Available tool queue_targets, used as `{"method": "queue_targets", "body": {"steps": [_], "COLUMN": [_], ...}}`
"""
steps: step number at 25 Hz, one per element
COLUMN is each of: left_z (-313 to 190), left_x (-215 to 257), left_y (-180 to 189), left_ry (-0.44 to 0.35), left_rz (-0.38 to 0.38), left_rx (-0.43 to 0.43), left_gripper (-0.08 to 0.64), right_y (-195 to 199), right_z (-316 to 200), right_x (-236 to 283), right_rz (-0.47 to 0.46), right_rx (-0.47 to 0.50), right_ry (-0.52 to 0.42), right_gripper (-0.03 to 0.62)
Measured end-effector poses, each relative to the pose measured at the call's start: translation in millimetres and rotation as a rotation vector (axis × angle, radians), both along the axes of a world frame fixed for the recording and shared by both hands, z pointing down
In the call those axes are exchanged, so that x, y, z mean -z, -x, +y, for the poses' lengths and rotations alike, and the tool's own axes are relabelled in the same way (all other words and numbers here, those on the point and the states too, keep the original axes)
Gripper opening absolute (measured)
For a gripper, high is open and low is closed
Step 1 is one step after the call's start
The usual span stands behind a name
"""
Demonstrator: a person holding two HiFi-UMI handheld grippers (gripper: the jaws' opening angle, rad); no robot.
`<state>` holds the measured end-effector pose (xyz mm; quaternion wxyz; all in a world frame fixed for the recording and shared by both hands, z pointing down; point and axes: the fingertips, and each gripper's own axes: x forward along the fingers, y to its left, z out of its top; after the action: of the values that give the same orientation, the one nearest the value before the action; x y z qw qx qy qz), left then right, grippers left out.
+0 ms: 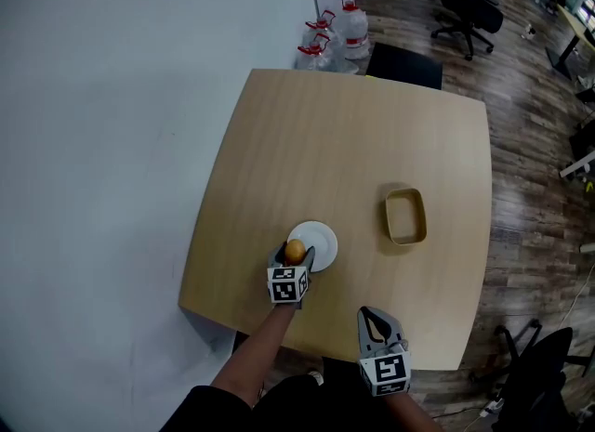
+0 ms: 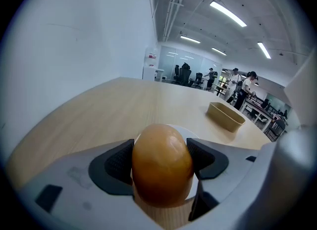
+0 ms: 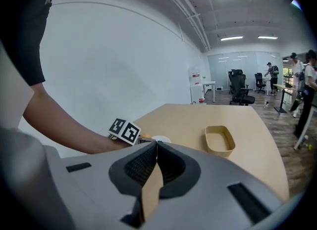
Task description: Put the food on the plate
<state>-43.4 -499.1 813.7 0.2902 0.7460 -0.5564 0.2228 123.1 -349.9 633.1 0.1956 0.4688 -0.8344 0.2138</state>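
Broad desk (image 1: 353, 142) first, with a tan tray (image 1: 405, 216) well to the right of the white plate (image 1: 321, 235). The left tool (image 1: 294, 255) is clamped on the round orange-brown food (image 2: 162, 163), right at the plate's near rim. The plate lies just ahead, so I'd call a short push forward. The right tool (image 1: 370, 315) is pressed shut and empty, nearer the person than the plate.

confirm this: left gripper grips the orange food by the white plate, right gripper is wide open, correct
No: the right gripper is shut, jaws together with nothing between, as the right gripper view shows. The left gripper does grip the food by the plate.
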Motion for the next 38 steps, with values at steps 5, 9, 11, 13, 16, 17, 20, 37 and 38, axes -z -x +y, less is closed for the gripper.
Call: {"method": "queue_targets", "body": {"steps": [5, 9, 11, 13, 16, 17, 20, 37, 38], "left_z": [-10.5, -12.8, -12.9, -12.2, -15.5, -17.7, -20.7, 9.5, 14.6], "left_x": [-11.2, -13.7, -15.0, -15.7, -11.7, -9.8, -4.7, 52.9, 57.9], "left_y": [-14.8, -20.1, -23.3, -26.7, -28.8, -28.6, -29.9, -29.2, -27.3], "left_ry": [0.017, 0.012, 0.012, 0.010, -0.011, -0.022, -0.036, -0.127, -0.135], "left_rz": [-0.008, -0.014, -0.016, -0.018, -0.031, -0.041, -0.047, -0.009, -0.009], "left_rx": [-0.025, -0.043, -0.057, -0.067, -0.081, -0.087, -0.093, -0.109, -0.112], "left_gripper": [0.321, 0.321, 0.321, 0.322, 0.324, 0.330, 0.339, 0.342, 0.342], "right_y": [-13.9, -21.3, -24.2, -27.4, -28.2, -26.9, -25.1, -42.0, -41.3], "right_z": [-2.9, -4.7, -4.9, -5.5, -9.4, -10.5, -9.3, 25.8, 28.8], "right_x": [-2.9, -4.0, -6.6, -7.6, -3.1, -1.0, 2.9, 20.1, 24.1], "right_rz": [0.019, 0.031, 0.041, 0.043, 0.025, 0.016, -0.005, -0.030, -0.028], "right_rx": [-0.014, -0.026, -0.028, -0.035, -0.042, -0.038, -0.023, -0.070, -0.069], "right_ry": [0.004, 0.004, 0.008, 0.012, 0.001, -0.008, -0.027, -0.086, -0.100], "right_gripper": [0.060, 0.060, 0.060, 0.060, 0.060, 0.060, 0.060, 0.060, 0.060]}}
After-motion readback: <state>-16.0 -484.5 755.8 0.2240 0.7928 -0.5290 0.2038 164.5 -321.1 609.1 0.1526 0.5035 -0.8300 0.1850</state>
